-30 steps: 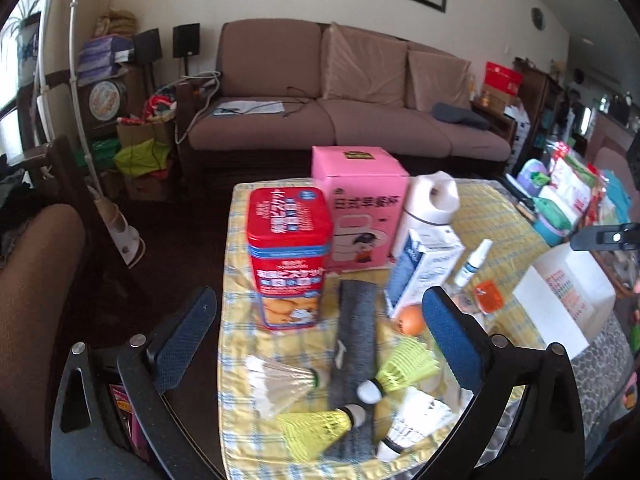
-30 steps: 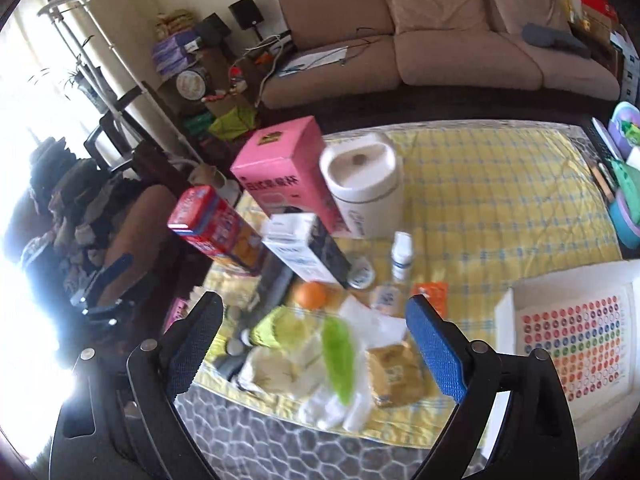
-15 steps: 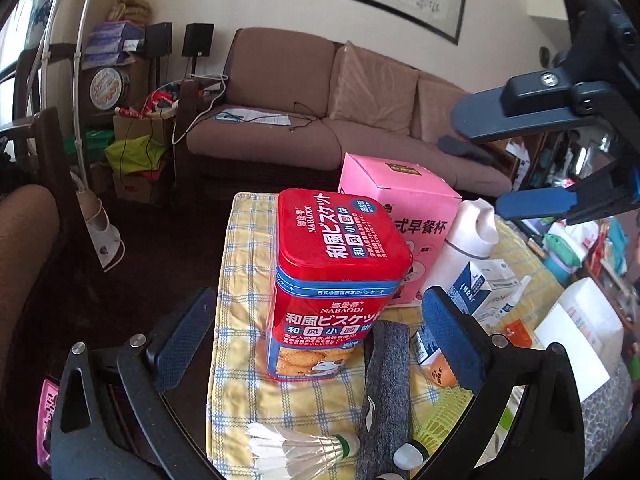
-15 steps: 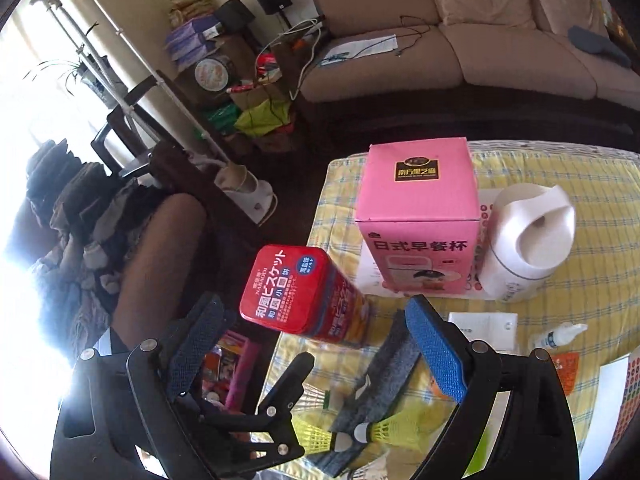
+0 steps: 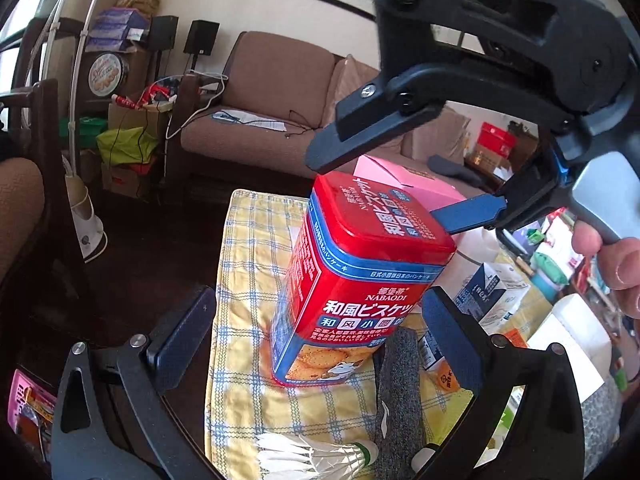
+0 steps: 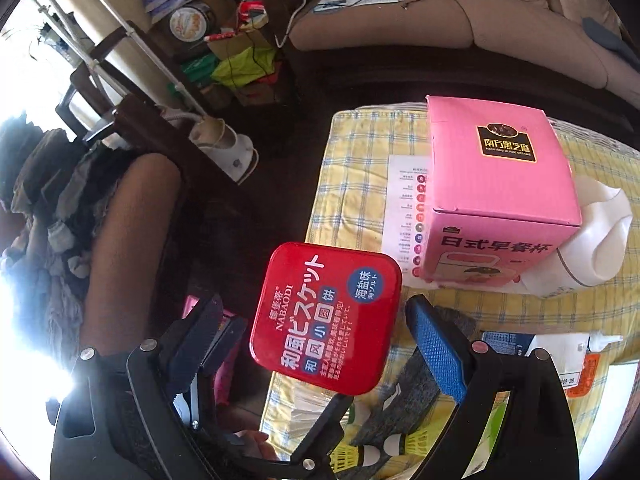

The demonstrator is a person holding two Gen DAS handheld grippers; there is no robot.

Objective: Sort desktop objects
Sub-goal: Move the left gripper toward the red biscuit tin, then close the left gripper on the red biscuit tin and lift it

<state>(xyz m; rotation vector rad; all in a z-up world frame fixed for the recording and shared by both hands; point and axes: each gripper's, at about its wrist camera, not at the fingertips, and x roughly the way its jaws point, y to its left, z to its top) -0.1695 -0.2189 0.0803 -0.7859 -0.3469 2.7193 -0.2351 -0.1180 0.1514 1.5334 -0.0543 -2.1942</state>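
Observation:
A red biscuit tin (image 5: 360, 280) stands upright on the yellow checked cloth (image 5: 248, 280) near the table's left edge. My left gripper (image 5: 318, 300) is open at table height, one finger on each side of the tin's lower half. My right gripper (image 5: 376, 190) hangs open just over the tin's lid, held by a hand (image 5: 608, 256). In the right wrist view I look straight down on the lid (image 6: 324, 320), which sits between the blue pads (image 6: 436, 348). Neither gripper is shut on the tin.
Behind the tin stands a pink box (image 6: 496, 184), with a white jug (image 6: 596, 240) beside it. A grey band (image 5: 400, 384), a white shuttlecock (image 5: 312, 456), yellow shuttlecocks (image 6: 416, 440), a milk carton (image 5: 492, 296) and a white box (image 5: 568, 344) crowd the near side. The dark floor drops off at left.
Both grippers have closed in on the red tin. The right one swung left from over the table's right side to above the lid. The left one moved forward around the tin's base.

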